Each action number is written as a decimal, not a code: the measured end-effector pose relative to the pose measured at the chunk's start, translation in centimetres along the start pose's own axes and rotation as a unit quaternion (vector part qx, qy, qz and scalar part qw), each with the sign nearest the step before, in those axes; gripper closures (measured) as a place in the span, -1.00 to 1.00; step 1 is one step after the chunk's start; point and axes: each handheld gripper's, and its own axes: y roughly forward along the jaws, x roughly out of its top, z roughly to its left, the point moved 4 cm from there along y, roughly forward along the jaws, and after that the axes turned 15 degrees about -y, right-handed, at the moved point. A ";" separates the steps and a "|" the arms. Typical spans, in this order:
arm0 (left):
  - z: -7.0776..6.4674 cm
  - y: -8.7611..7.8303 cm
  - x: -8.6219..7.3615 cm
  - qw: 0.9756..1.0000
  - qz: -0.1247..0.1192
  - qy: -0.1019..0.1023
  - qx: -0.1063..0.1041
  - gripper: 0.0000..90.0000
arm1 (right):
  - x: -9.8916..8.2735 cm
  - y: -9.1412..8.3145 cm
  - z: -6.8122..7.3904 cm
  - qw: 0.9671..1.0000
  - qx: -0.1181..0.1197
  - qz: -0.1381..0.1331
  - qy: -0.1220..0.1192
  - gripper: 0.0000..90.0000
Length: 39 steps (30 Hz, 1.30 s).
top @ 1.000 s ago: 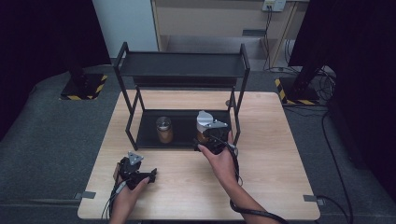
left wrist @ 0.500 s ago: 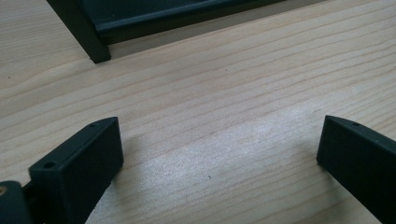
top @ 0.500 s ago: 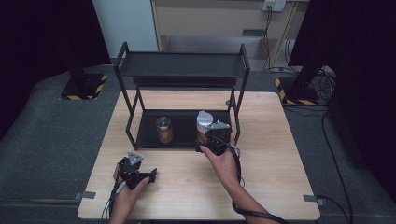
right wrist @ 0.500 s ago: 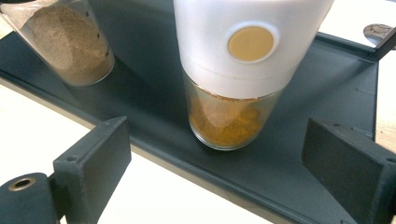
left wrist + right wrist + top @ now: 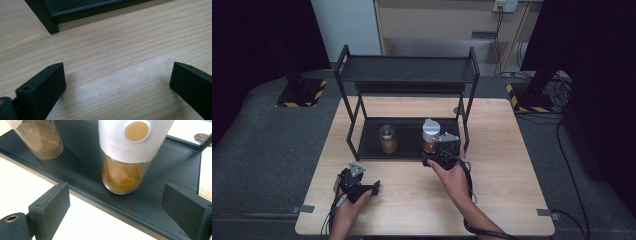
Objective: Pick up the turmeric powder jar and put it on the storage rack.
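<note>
A glass jar with a white lid holds orange-brown spice and stands upright on the lower shelf of a black two-tier rack. My right gripper is open at the shelf's front edge. The jar stands just beyond its jaws, apart from both. A second jar of brown powder with a dark metal lid stands to its left on the same shelf. My left gripper hovers open just above the wooden table near the front left, with nothing between its jaws.
The rack's upper shelf is bare. The rack's front left leg stands ahead of the left gripper. Dark floor surrounds the table, with cables at the right.
The right gripper has drawn back slightly from the white-lidded jar toward the table's front. The left hand and both jars have stayed put.
</note>
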 end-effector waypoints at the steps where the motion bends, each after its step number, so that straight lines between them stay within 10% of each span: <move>1: 0.0 0.0 0.0 1.000 0.000 0.000 0.000 -1.00 | 0.0 0.0 0.0 1.000 0.001 0.000 0.001 -0.79; 39: 0.0 0.0 0.0 1.000 0.000 0.001 -0.001 -1.00 | -2.1 -0.3 1.1 0.999 0.027 0.008 -0.040 -0.81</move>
